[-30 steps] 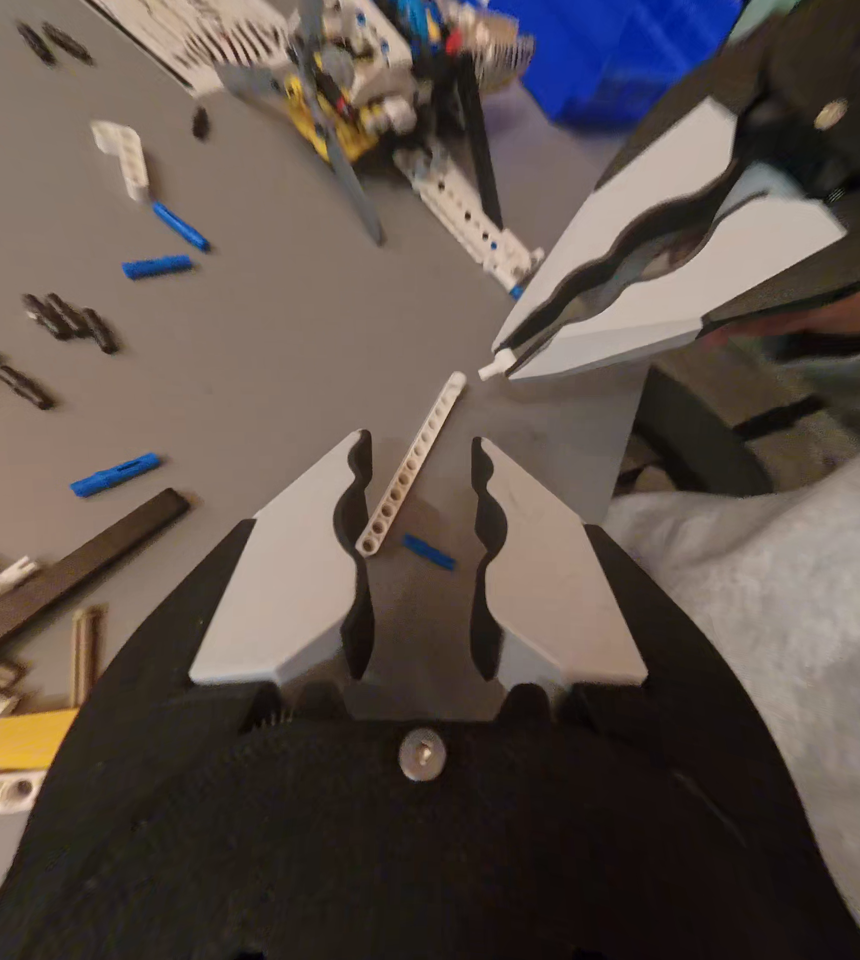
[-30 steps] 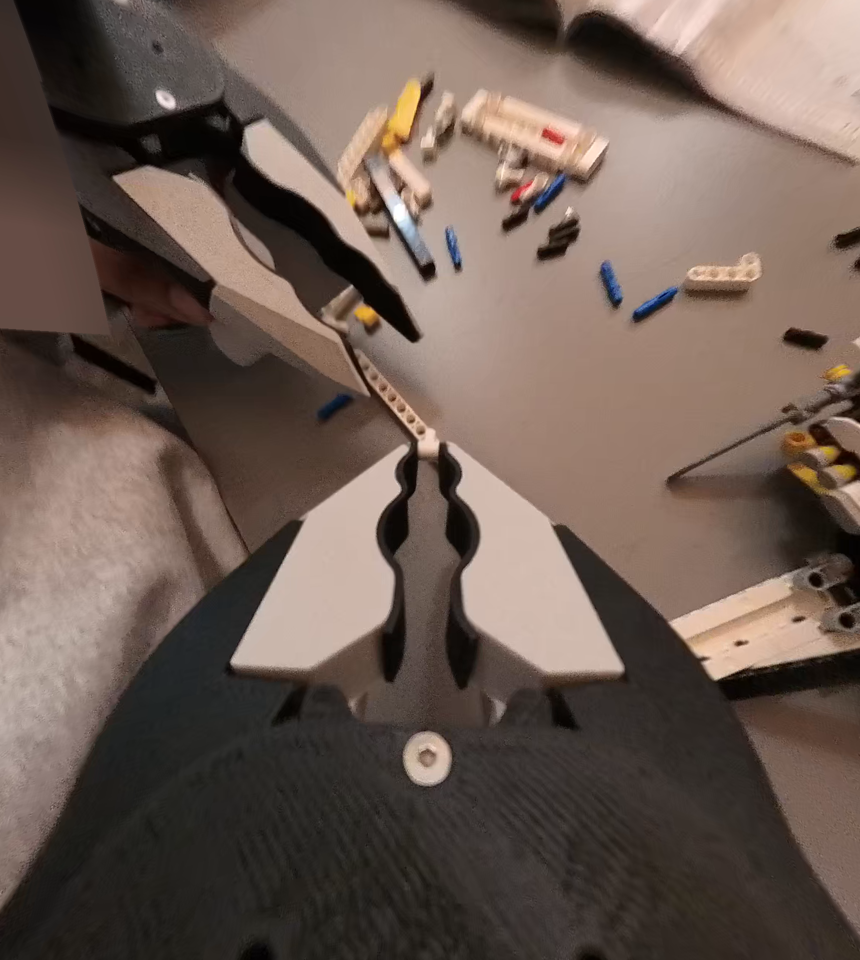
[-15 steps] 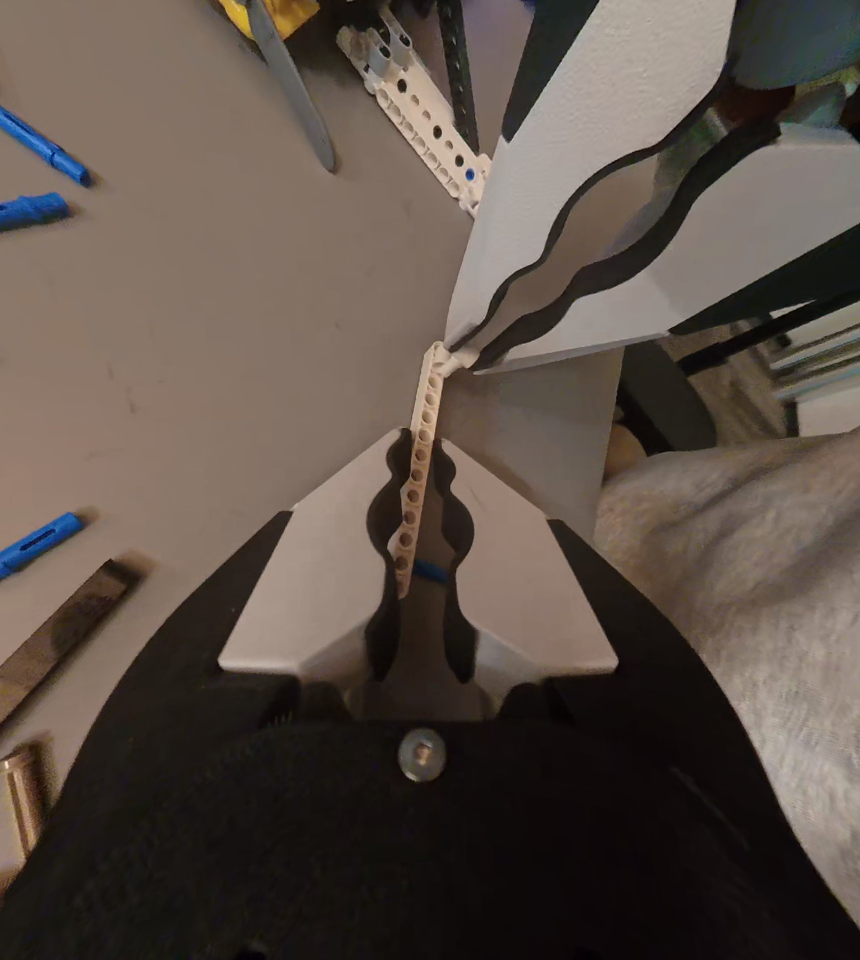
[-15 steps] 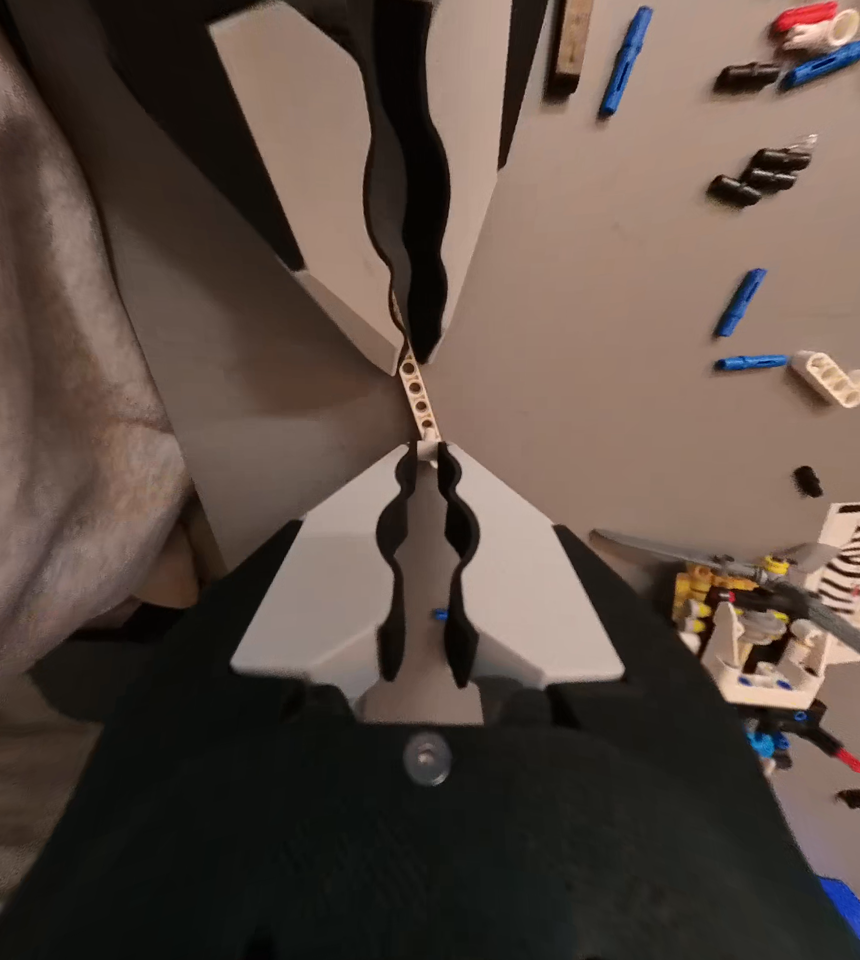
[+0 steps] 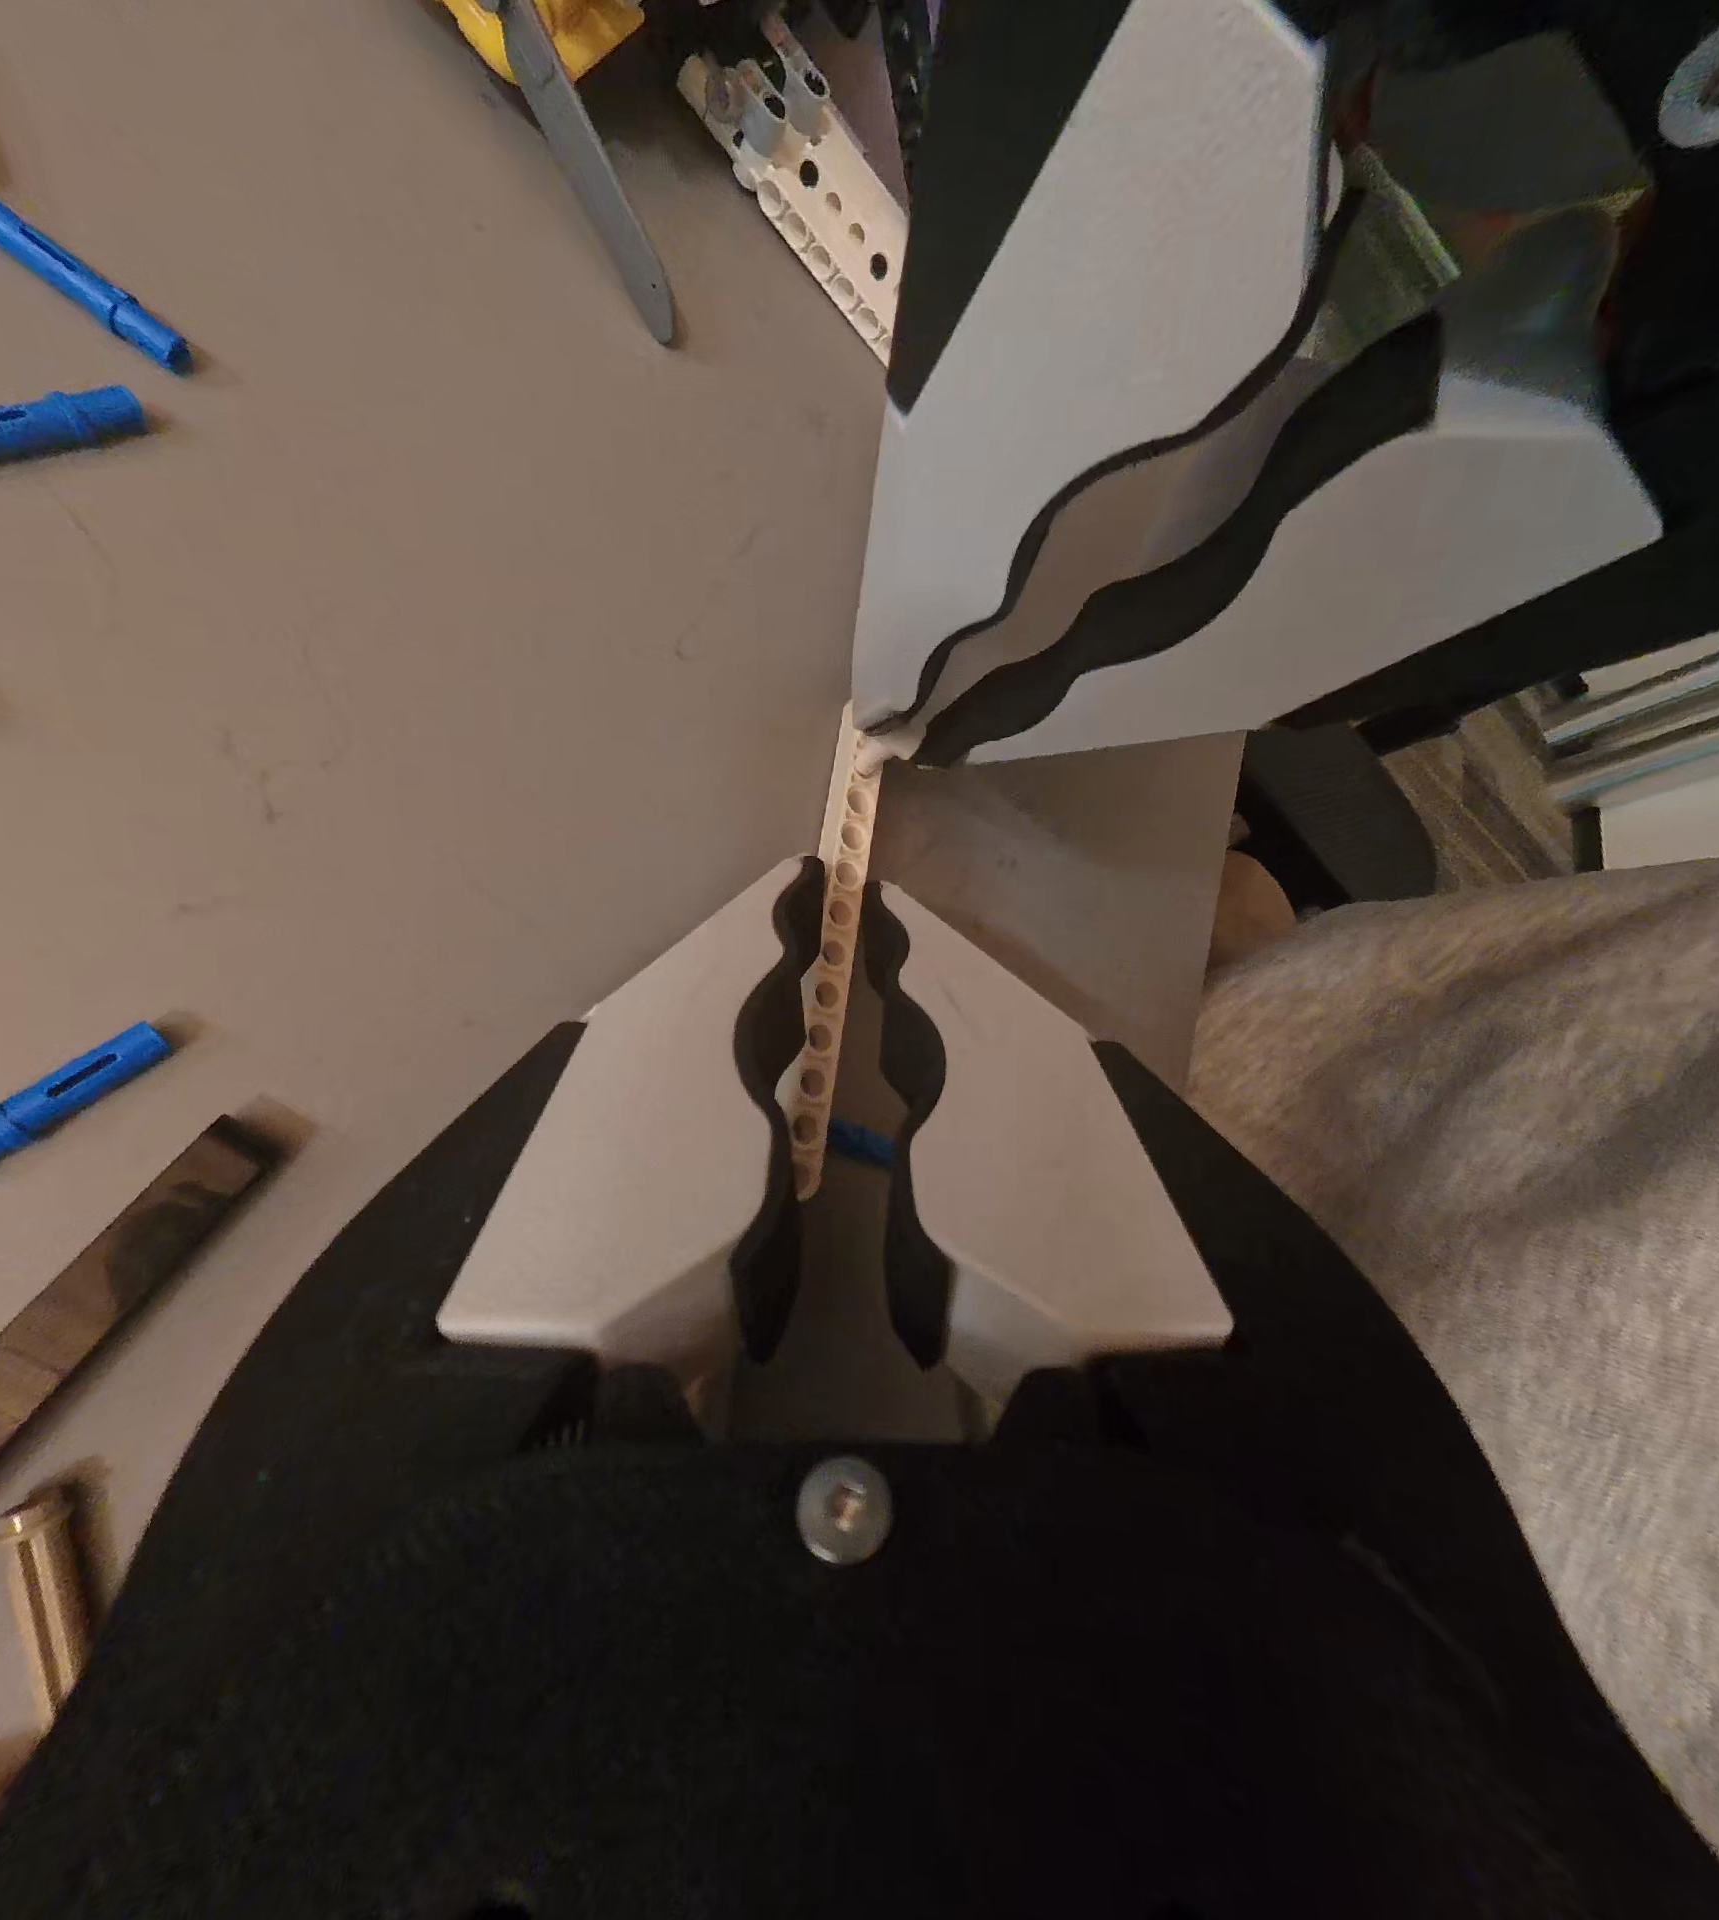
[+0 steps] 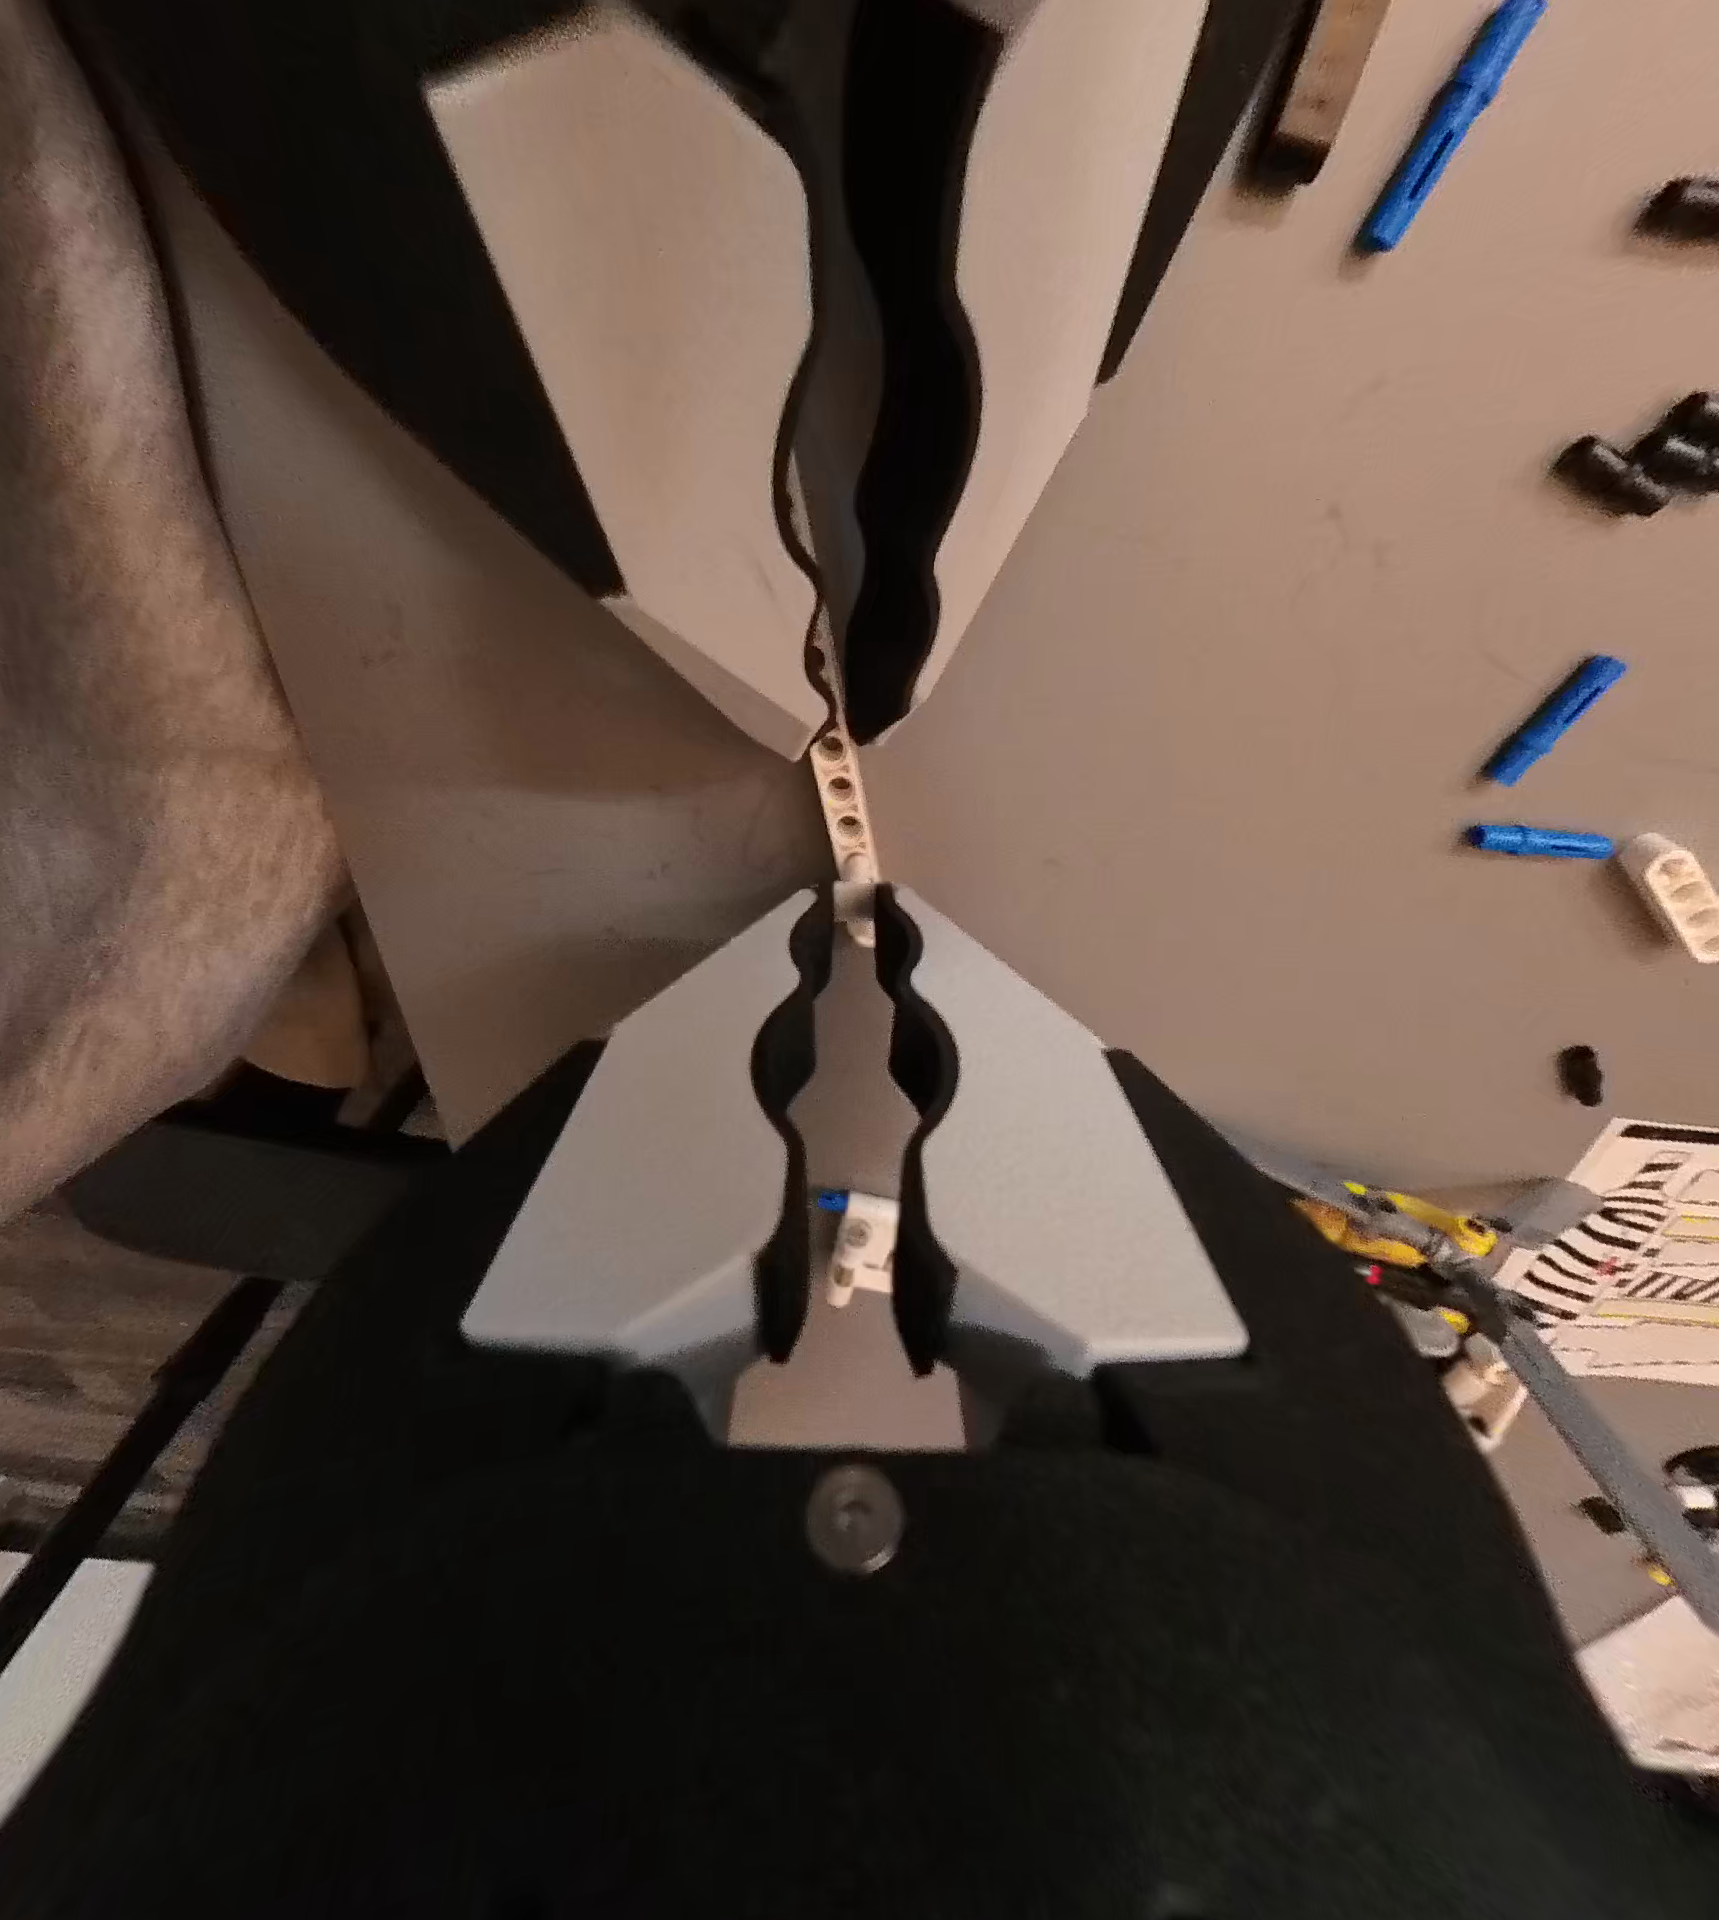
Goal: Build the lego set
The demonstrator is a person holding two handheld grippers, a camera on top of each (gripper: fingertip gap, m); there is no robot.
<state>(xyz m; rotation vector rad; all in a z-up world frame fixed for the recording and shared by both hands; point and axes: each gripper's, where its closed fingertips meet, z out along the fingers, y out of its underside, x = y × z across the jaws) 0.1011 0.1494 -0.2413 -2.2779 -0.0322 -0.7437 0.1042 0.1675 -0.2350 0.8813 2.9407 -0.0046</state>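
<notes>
The grey table [image 5: 367,623] carries the part-built model [image 6: 1457,1278] off to the side, beside a striped printed sheet [image 6: 1665,1268], with loose blue pins [image 5: 34,426] and black pins [image 6: 1686,457] scattered well apart from the work. Above the table edge the two tools meet nose to nose. The left gripper [image 5: 839,883] is closed on a long white holed beam [image 5: 829,997], which runs up between its fingers along the gripper's own line and sticks out past the tips. The right gripper [image 6: 855,904] is pinched onto a small white peg [image 6: 857,914] at its very tips, and that peg sits at the beam's far end, touching or just entering the last hole; which of the two cannot be told. So the beam's long axis points straight at the right gripper, and the peg lies crosswise to it. The coming push looks to depend on the peg staying square to that end hole while the left holds the beam steady.
</notes>
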